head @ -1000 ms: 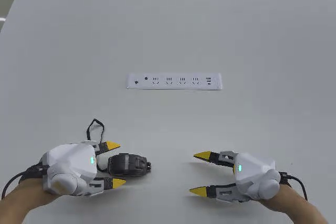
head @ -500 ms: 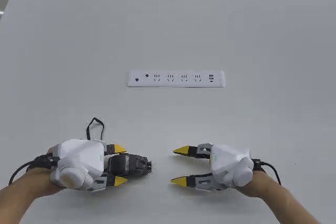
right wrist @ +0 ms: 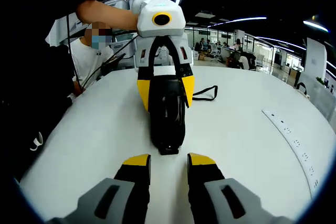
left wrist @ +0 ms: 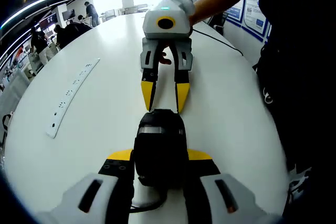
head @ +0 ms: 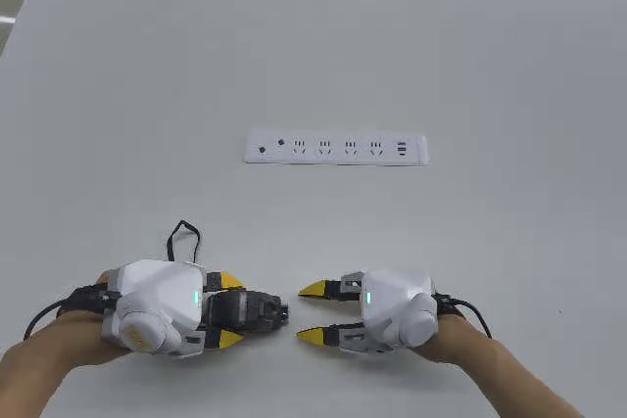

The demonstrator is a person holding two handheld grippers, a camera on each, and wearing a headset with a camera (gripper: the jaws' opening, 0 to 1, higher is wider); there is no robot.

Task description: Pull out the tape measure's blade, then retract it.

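A power strip (head: 336, 148) lies at the middle of the white counter (head: 441, 56). Nearer the person, the left gripper (head: 232, 310) has its 2 fingers closed on the black tape measure (head: 253, 309), which rests on the counter. The right gripper (head: 311, 312) faces it, fingers open, tips just beside the tape measure's front end.

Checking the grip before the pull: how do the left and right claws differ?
The left claw is closed on the black tape measure; the right claw is open and holds nothing. The left claw straddles the case, while the right claw's tips stop just short of its front end. Both have yellow tips.
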